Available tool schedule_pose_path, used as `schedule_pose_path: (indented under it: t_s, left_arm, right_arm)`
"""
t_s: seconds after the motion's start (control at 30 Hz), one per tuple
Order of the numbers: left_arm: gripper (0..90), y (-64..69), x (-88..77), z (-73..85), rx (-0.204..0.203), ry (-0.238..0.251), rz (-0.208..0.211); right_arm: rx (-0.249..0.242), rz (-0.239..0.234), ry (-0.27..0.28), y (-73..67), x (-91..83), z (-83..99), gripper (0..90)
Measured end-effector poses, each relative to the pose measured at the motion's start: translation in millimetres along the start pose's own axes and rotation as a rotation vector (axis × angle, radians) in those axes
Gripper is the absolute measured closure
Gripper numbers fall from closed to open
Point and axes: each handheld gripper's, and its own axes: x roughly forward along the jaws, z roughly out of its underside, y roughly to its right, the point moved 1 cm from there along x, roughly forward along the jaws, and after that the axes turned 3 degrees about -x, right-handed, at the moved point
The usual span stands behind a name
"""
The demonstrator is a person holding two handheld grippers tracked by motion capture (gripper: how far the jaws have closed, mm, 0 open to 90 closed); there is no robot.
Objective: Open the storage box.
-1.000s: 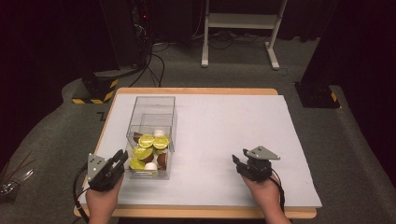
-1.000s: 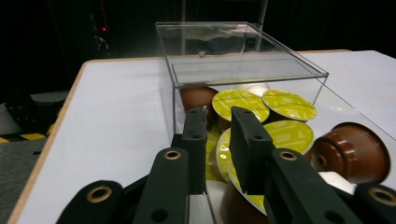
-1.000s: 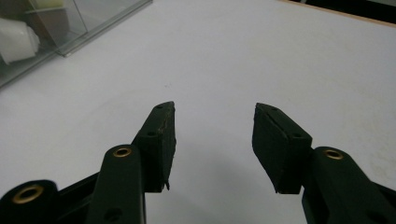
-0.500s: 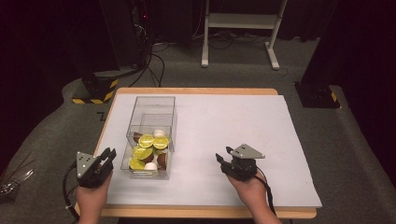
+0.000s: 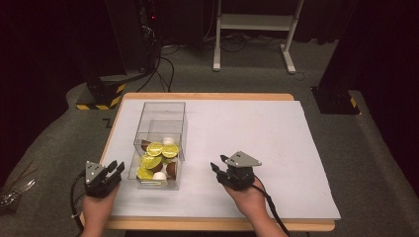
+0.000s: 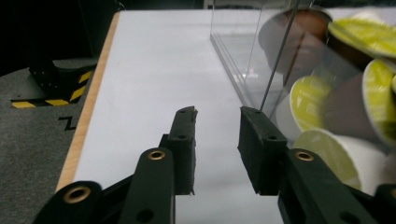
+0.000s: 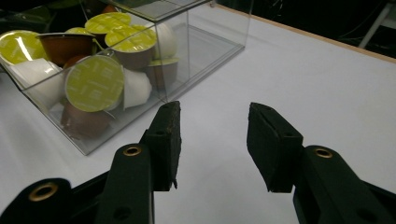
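A clear plastic box (image 5: 148,112) stands at the left of the white sheet (image 5: 267,133), its near end full of coffee capsules (image 5: 155,148) with lime-green lids and brown or white bodies. My left gripper (image 5: 117,167) is just left of the box's near corner. In the left gripper view, my left gripper (image 6: 217,116) is open; its jaws have just been opening with nothing between them, and the box wall (image 6: 243,56) and capsules (image 6: 369,37) are to the right. My right gripper (image 5: 217,164) points at the box from the right. Its jaws have just been closing, and my right gripper (image 7: 212,109) stays open and empty, with the box (image 7: 205,42) and capsules (image 7: 95,81) ahead on the left.
The table's wooden edge (image 5: 207,224) runs along the near side. On the floor behind stand a white frame (image 5: 252,34) and two black bases with yellow-black stripes (image 5: 99,98) (image 5: 338,101). A cable trails from each gripper.
My right gripper has moved left across the sheet toward the box. My left gripper has shifted a little left and lower beside the box's near corner.
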Motion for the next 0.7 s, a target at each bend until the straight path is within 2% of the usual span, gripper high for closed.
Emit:
schedule_pose_path:
  t_s: [0.1, 0.3, 0.47, 0.5, 0.63, 0.7]
  left_arm:
    - [64.2, -3.5, 3.4, 4.3, 0.008, -0.025, -0.008]
    - [60.8, -12.0, 8.3, 6.9, -0.022, -0.059, -0.016]
    - [57.2, -12.3, 9.0, 7.8, -0.023, -0.067, -0.012]
    - [56.0, -11.1, 9.7, 8.2, -0.035, -0.062, -0.011]
    - [54.8, -11.3, 9.7, 8.4, -0.021, -0.073, -0.003]
    - [54.2, -11.2, 10.0, 8.6, -0.012, -0.074, -0.014]
  right_arm:
    - [-0.009, -0.019, -0.004, -6.5, 6.4, -4.7, 55.0]
    - [-0.031, -0.054, 0.009, -19.5, 17.4, -17.5, 54.9]
    - [-0.04, -0.076, 0.018, -27.8, 27.0, -25.8, 55.3]
    - [-0.055, -0.076, 0.02, -29.9, 29.9, -28.1, 55.7]
    - [-0.067, -0.093, 0.023, -36.0, 37.9, -35.1, 56.7]
    - [-0.069, -0.106, 0.024, -39.3, 42.4, -39.4, 56.7]
